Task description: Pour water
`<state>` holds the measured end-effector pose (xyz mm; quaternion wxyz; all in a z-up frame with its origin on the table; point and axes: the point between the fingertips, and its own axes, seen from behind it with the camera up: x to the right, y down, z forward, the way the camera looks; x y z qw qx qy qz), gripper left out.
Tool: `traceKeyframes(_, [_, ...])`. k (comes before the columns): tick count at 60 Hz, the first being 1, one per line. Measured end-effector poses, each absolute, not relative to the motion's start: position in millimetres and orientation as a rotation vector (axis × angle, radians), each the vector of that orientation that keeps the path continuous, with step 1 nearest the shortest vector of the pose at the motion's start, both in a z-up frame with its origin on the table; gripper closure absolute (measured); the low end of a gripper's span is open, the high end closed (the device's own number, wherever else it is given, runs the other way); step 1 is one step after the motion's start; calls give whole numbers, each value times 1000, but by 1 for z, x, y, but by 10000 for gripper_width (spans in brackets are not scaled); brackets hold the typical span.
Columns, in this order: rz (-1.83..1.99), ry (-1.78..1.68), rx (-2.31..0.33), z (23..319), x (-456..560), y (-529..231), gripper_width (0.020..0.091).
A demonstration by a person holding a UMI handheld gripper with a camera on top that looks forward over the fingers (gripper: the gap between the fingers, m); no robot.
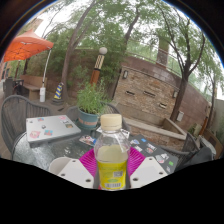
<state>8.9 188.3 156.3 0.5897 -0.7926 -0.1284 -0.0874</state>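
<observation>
A clear plastic bottle (111, 155) with a white cap, yellowish liquid and a yellow label stands upright between my fingers. My gripper (111, 166) is shut on it, the pink pads (89, 161) pressing on both sides of its body. The bottle is held above a glass-topped patio table (60, 148). No cup or other vessel shows in this view.
A grey laptop (52, 127) covered in stickers lies on the table to the left. A potted green plant (90, 103) stands behind the bottle. Metal chairs (15, 118) ring the table; a stone wall (150, 90) and trees lie beyond.
</observation>
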Motion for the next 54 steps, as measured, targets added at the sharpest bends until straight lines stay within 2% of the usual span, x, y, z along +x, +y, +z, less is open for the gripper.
traceKeyframes(5, [-80,-169,-1860,113,28,190,742])
traceKeyframes(7, [-32,-173,-1870,106,30,192,742])
traceKeyframes(9, [9,-175,-1890,84,32,192,742])
traceKeyframes(12, [61,-139,-1915,67,39,193,738])
traceKeyframes(14, [100,-112,-1859,81,44,195,743])
traceKeyframes(15, [106,-104,-1866,69,43,193,741])
traceKeyframes(25, [157,-137,-1790,77,43,182,736])
traceKeyframes(30, [166,-146,-1797,72,42,184,737])
traceKeyframes(33, [161,-151,-1808,74,41,183,706])
traceKeyframes(39, [146,-148,-1844,65,42,183,576])
traceKeyframes(40, [142,-149,-1878,60,43,181,532])
traceKeyframes(43, [149,-160,-1995,39,41,169,341])
traceKeyframes(44, [150,-163,-2022,36,41,164,304])
traceKeyframes(47, [127,-151,-2043,36,45,155,278])
traceKeyframes(54, [62,-96,-2078,58,53,122,288])
